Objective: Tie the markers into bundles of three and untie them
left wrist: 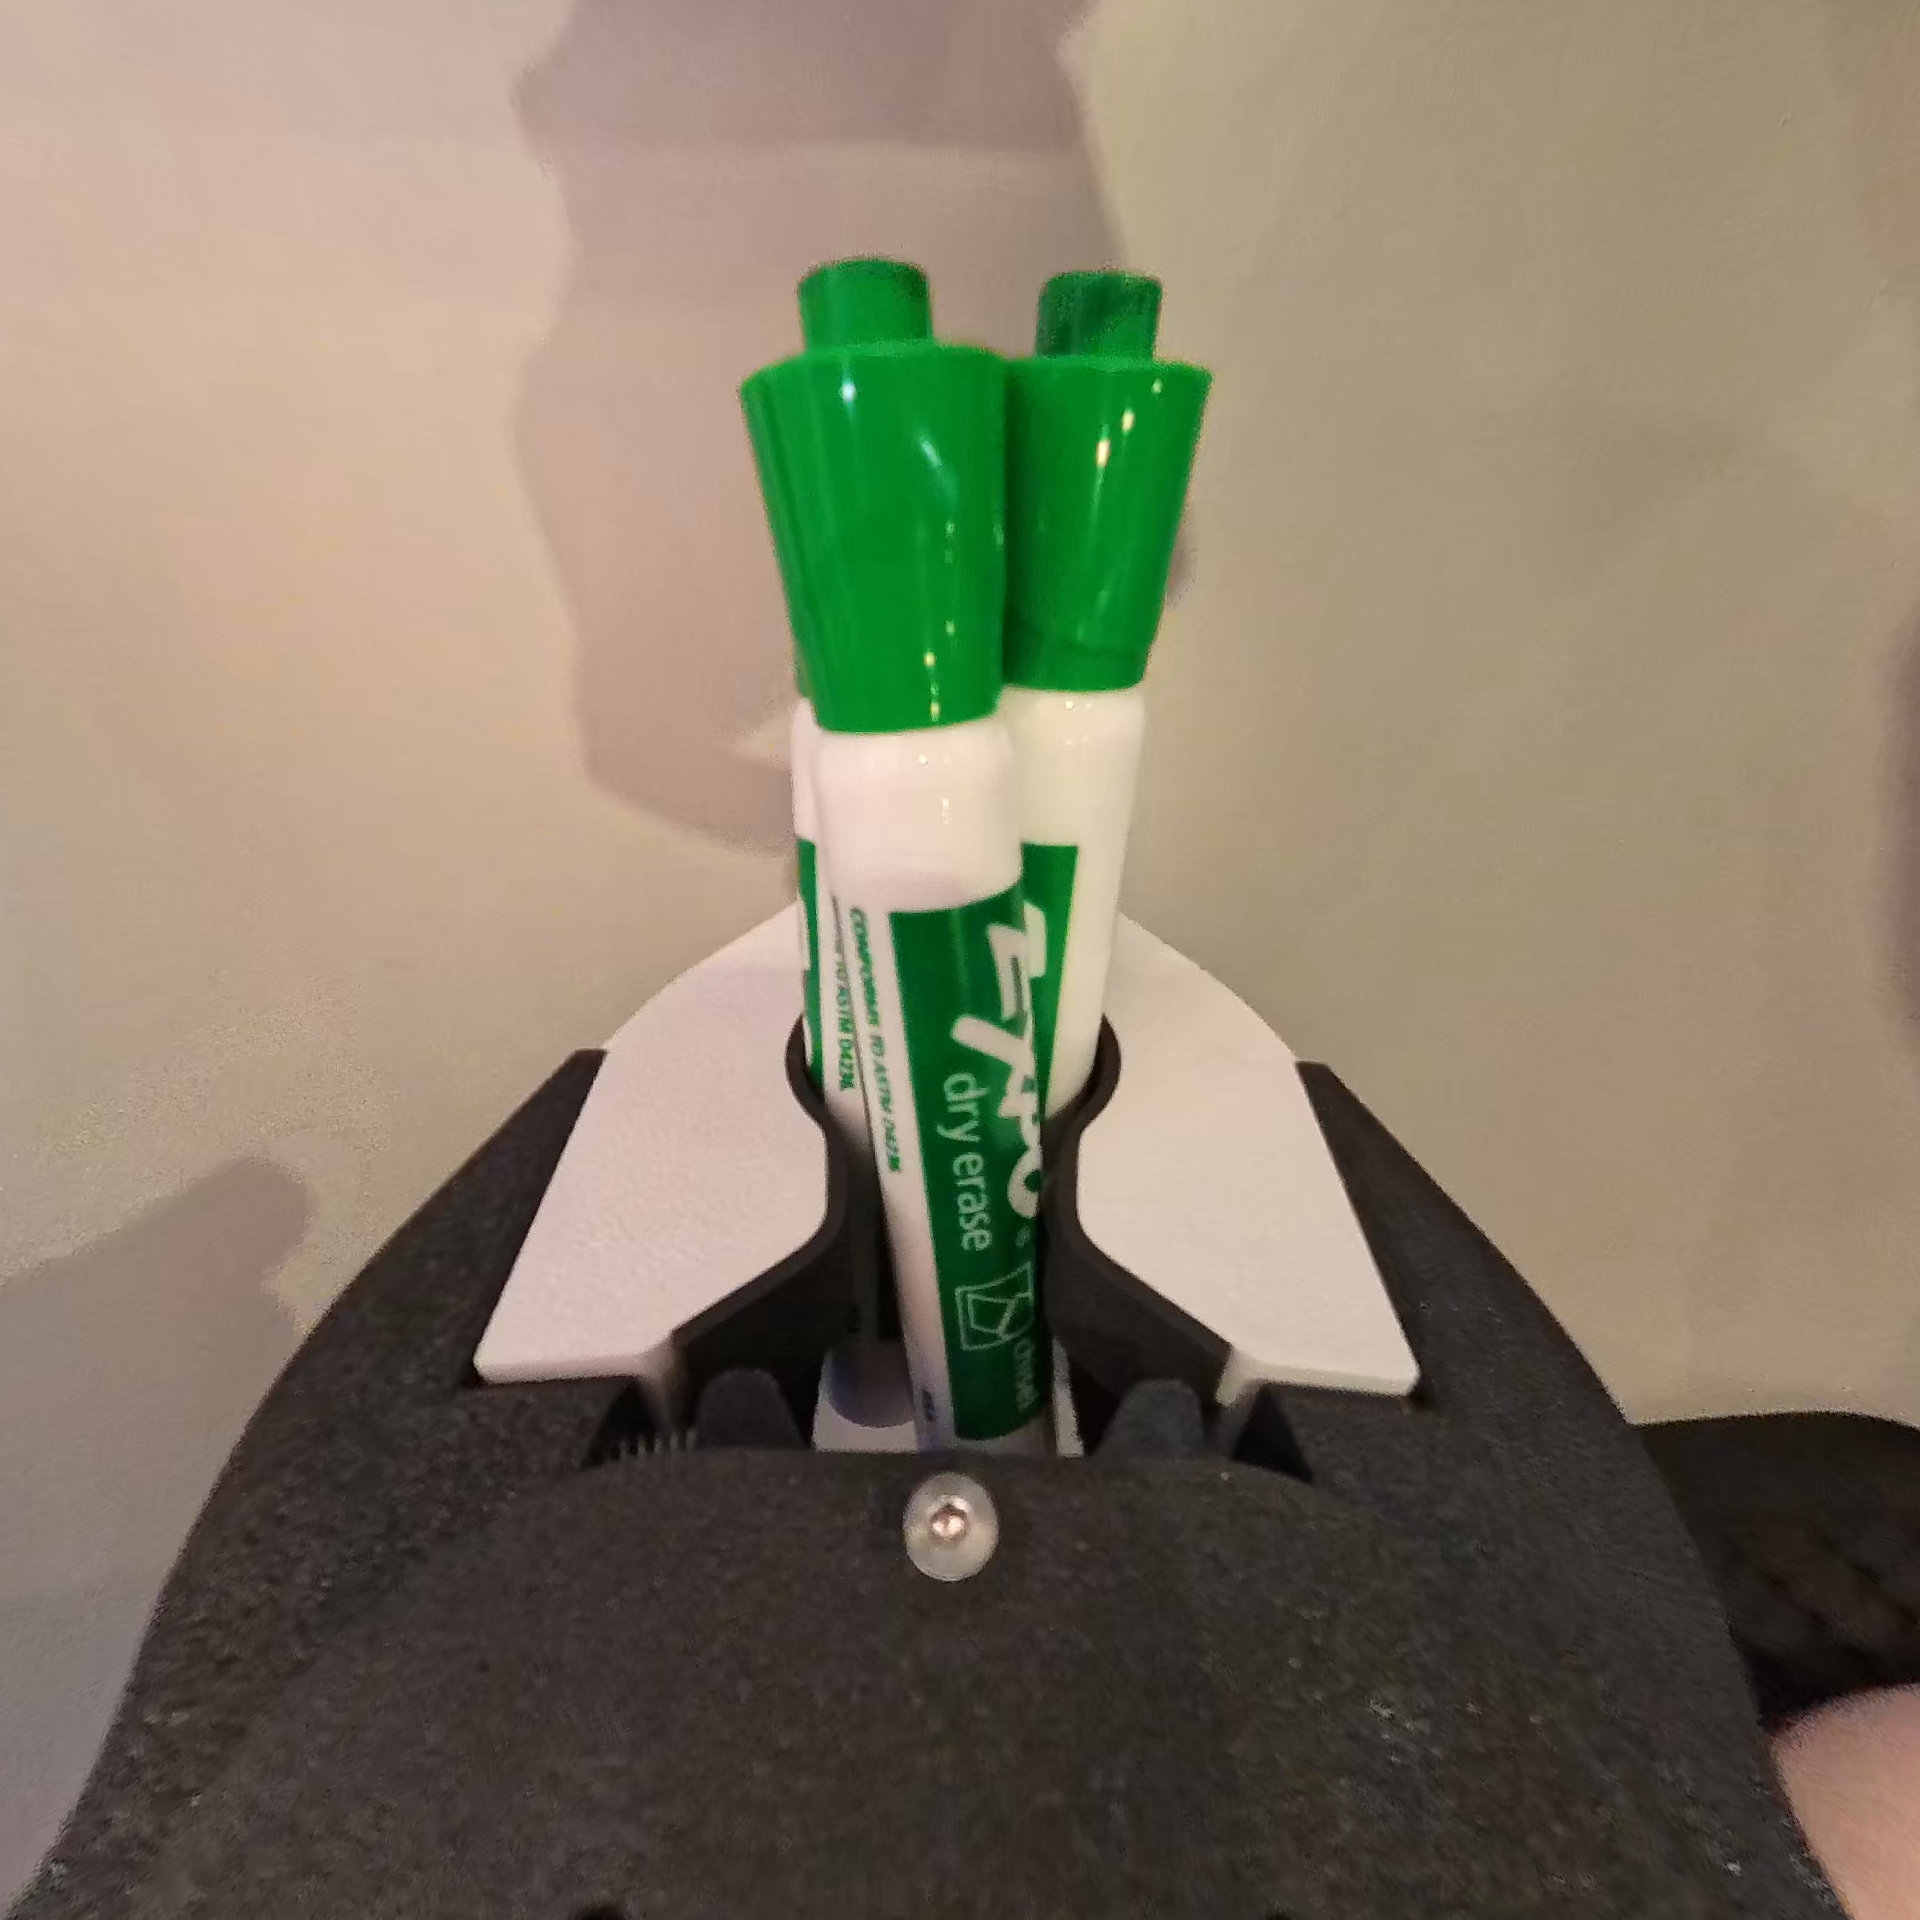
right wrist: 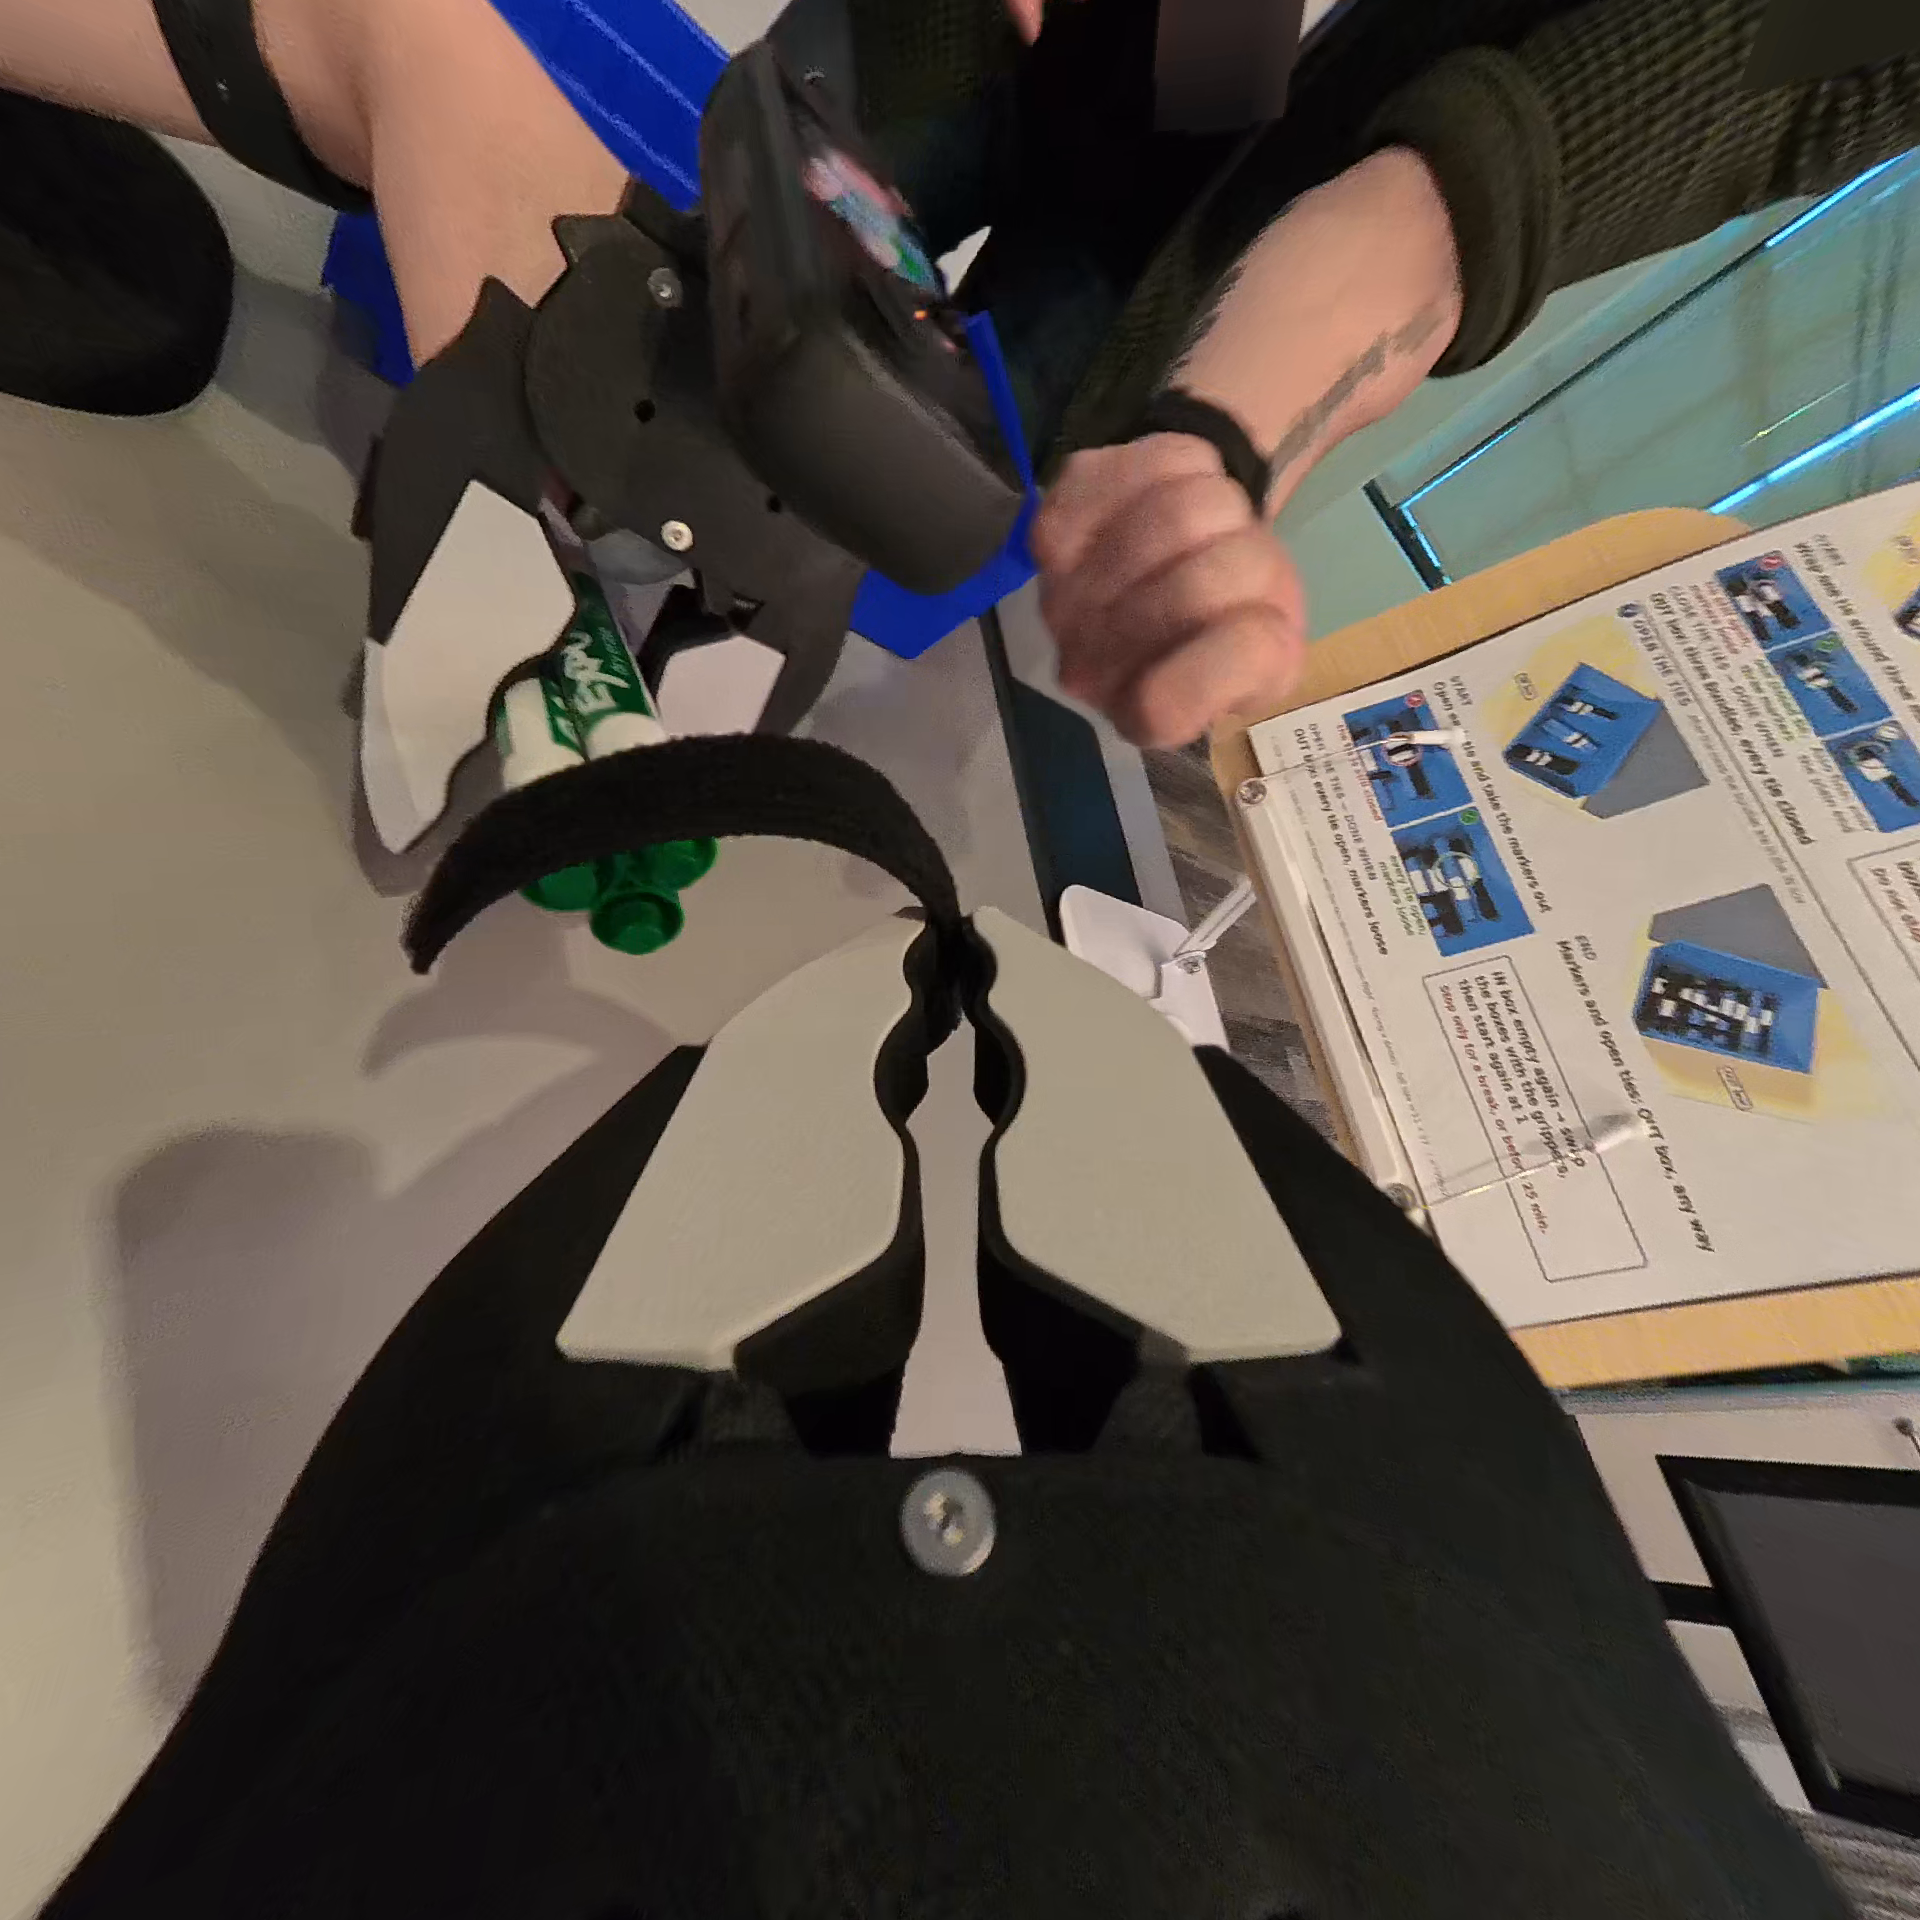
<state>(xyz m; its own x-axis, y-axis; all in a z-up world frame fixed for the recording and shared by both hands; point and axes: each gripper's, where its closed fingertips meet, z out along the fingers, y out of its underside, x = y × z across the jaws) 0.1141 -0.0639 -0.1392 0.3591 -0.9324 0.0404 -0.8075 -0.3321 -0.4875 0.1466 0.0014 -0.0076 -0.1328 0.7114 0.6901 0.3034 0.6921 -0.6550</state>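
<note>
Gripped tight in the left tool [left wrist: 951, 1174], three green markers [left wrist: 956, 727] stood bunched above the desk [right wrist: 156, 779], unbound. Its partner, the right tool [right wrist: 961, 966], pinched a black strap [right wrist: 675, 790] beside them; wrapping remained undone.

Left wrist view: looks forward along its own fingers, close on the green markers [left wrist: 935, 790] at 12 o'clock, pale wall behind.
Right wrist view: faces down over the grey table [right wrist: 208, 1039], markers at 11 o'clock.
Shared: the markers, left gripper [right wrist: 582, 748].
</note>
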